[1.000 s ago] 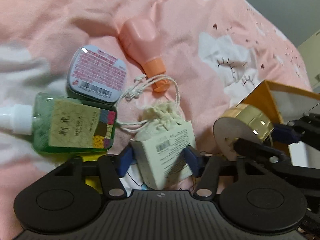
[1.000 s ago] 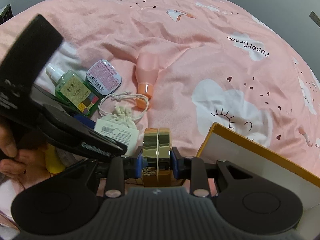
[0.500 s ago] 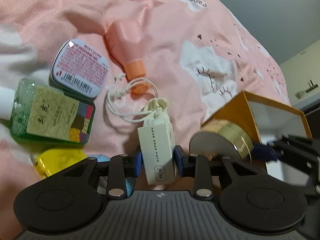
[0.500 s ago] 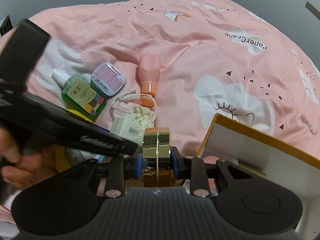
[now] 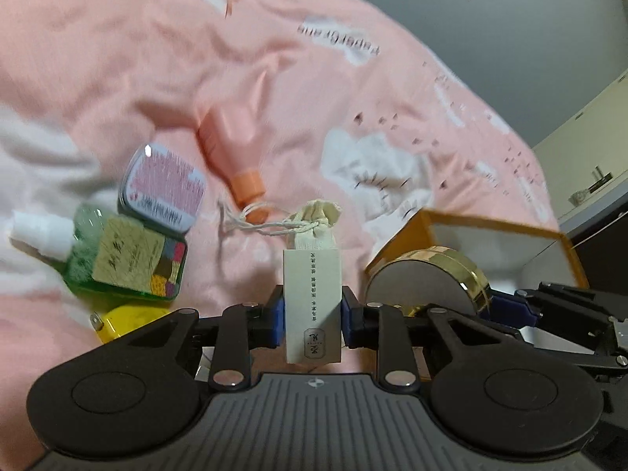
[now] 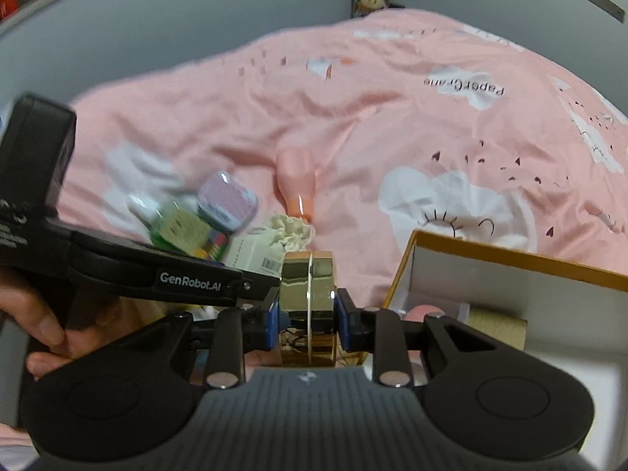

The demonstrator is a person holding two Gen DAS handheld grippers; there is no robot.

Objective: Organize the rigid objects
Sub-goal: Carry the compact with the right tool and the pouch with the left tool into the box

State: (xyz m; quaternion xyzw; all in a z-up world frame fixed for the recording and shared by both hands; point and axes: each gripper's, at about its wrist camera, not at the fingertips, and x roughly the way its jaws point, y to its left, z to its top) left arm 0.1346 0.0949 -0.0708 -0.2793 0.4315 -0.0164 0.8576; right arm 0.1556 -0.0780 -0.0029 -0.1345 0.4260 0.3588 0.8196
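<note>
My left gripper (image 5: 312, 314) is shut on a small white box (image 5: 312, 298) with a cream drawstring pouch (image 5: 316, 221) tied to its far end, lifted off the pink bedspread. My right gripper (image 6: 308, 312) is shut on a round gold compact (image 6: 308, 298), held on edge; it also shows in the left wrist view (image 5: 428, 280). An open orange-rimmed box (image 6: 510, 271) with white walls sits at the right, just beside the compact. The left gripper's body (image 6: 117, 271) crosses the right wrist view at the left.
On the bedspread lie a peach bottle (image 5: 231, 145), a pink-labelled tin (image 5: 163, 188), a green spray bottle (image 5: 117, 259) and a yellow object (image 5: 125, 320). Inside the orange-rimmed box are a pink round item (image 6: 422, 312) and a tan item (image 6: 498, 324).
Both grippers have lifted and tilted up with their loads. The white box has turned narrow side up in my left gripper, its pouch trailing behind. The view now moves fast and blurs.
</note>
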